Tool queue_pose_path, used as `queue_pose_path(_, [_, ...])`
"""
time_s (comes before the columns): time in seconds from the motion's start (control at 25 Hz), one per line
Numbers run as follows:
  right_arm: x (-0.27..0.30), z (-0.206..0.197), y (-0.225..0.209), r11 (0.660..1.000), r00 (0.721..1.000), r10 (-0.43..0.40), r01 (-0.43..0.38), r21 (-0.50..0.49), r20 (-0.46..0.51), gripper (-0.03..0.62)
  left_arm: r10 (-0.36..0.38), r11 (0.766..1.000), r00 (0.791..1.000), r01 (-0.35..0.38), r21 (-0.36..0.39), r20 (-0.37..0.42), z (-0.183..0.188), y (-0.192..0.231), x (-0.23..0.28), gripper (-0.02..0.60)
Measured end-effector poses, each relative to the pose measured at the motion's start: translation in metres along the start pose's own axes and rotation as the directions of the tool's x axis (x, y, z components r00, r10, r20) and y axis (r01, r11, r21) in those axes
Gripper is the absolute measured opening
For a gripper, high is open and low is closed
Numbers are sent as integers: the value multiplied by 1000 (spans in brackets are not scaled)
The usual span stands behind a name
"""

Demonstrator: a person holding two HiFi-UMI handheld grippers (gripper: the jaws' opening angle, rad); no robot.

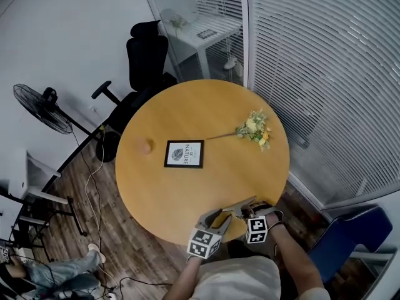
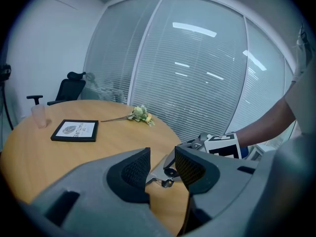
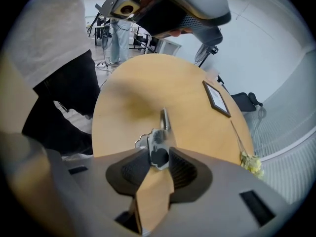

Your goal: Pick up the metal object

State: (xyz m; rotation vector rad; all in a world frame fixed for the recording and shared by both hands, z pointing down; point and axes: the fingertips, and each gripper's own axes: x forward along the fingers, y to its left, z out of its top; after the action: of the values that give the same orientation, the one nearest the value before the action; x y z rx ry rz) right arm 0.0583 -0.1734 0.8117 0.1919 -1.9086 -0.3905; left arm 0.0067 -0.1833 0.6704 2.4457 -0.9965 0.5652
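Note:
The metal object is a shiny spring clip lying near the front edge of the round wooden table. My right gripper is shut on the metal object, whose pointed end sticks out past the jaws over the tabletop. My left gripper hovers just left of it, open with nothing between its pads. In the left gripper view the metal object shows through the gap of the left gripper, with the right gripper's marker cube behind it. The left gripper hangs overhead in the right gripper view.
A black picture frame lies mid-table, a flower sprig lies to its right and a small cup stands to its left. A black office chair and a fan stand beyond the table; a blue chair is at the right. Blinds line the glass wall.

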Motion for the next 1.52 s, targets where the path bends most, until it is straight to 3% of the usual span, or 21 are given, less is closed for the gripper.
queue_pose_path(0.36, [-9, 6, -12, 1000, 999, 9, -10, 18, 42, 60, 52, 998, 999, -52, -24, 13, 1, 11, -4, 144])
queue_pose_path(0.68, [-11, 12, -15, 986, 988, 139, -144, 84, 65, 60, 91, 995, 995, -89, -39, 31, 7, 26, -11, 144])
queue_pose_path(1.04, [-15, 20, -29, 940, 962, 242, -265, 214, 130, 43, 114, 992, 992, -111, -58, 46, 11, 34, -14, 143])
queue_pose_path(1.32, [-13, 24, -39, 872, 938, 274, -336, 357, 213, 6, 130, 990, 990, -126, -66, 54, 11, 39, -18, 144])
queue_pose_path(1.52, [-12, 25, -44, 832, 933, 249, -343, 437, 260, 5, 131, 990, 990, -128, -65, 49, 11, 39, -20, 144])
